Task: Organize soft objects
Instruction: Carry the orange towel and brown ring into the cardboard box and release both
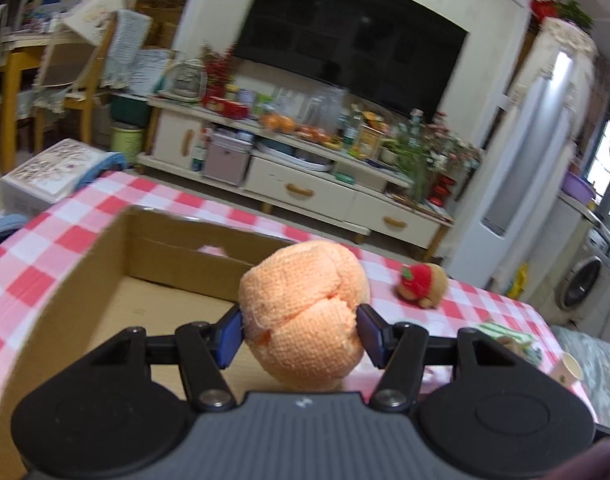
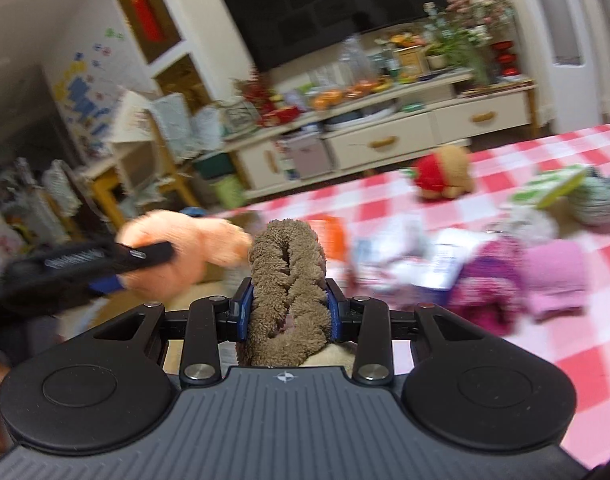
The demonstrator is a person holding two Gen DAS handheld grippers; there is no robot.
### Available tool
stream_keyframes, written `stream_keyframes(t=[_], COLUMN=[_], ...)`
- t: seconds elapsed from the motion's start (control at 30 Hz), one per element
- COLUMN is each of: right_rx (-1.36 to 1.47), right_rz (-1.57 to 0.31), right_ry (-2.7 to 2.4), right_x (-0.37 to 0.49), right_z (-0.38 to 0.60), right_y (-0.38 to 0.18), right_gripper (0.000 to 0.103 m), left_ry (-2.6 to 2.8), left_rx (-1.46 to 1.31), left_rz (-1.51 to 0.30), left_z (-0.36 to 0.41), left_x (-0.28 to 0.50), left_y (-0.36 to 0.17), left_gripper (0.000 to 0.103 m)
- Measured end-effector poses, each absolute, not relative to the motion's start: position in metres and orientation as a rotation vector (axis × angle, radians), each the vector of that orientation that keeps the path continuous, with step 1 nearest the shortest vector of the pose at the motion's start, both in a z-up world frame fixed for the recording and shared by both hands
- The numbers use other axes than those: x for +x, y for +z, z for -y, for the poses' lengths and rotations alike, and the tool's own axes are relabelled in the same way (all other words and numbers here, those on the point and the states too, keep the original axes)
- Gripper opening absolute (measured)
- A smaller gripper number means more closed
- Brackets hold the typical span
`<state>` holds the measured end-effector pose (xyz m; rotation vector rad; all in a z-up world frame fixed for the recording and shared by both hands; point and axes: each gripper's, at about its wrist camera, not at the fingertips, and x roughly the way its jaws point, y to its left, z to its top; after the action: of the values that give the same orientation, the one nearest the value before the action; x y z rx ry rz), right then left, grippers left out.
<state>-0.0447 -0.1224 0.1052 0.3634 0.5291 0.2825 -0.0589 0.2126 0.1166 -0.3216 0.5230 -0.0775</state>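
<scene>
My left gripper is shut on an orange knitted soft ball and holds it above the near right corner of an open cardboard box. The same ball and the left gripper show at the left of the right wrist view. My right gripper is shut on a brown fuzzy plush, held upright above the table. A small brown plush with a red hat lies on the checked tablecloth, also seen in the right wrist view.
Pink and purple folded cloths, white packets and a green-striped item lie on the table to the right. A paper cup stands near the table's right edge. A TV cabinet stands beyond the table.
</scene>
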Motion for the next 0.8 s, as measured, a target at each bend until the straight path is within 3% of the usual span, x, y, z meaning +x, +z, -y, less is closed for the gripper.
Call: stream_keyframes(t=[0.37, 0.43, 0.5, 0.63, 0.7, 0.8], right_rx=[0.315, 0.313, 0.31, 0.293, 0.29, 0.284], right_rz=[-0.554, -0.569, -0.589, -0.571, -0.545, -0.495], right_ry=[0.485, 0.501, 0.509, 0.481, 0.452, 0.405], right_x=[-0.024, -0.023, -0.022, -0.031, -0.035, -0.041], right_z=[0.048, 0.04, 0.039, 0.045, 0.052, 0.066], right_y=[0.101, 0.098, 0.097, 0.102, 0.108, 0.113], right_gripper=[0.047, 0.054, 0.066, 0.08, 0.093, 0.099], left_ry=[0.094, 0.114, 0.122, 0.106, 0.099, 0.099], left_rx=[-0.382, -0.379, -0.376, -0.354, -0.332, -0.295], left_rz=[-0.572, -0.573, -0.566, -0.533, -0.527, -0.51], left_z=[-0.26, -0.263, -0.264, -0.258, -0.25, -0.238], left_x=[-0.056, -0.054, -0.056, -0.064, -0.066, -0.069], left_y=[0.101, 0.1, 0.1, 0.098, 0.095, 0.089], left_gripper=[0.061, 0.063, 0.069, 0.081, 0.086, 0.09])
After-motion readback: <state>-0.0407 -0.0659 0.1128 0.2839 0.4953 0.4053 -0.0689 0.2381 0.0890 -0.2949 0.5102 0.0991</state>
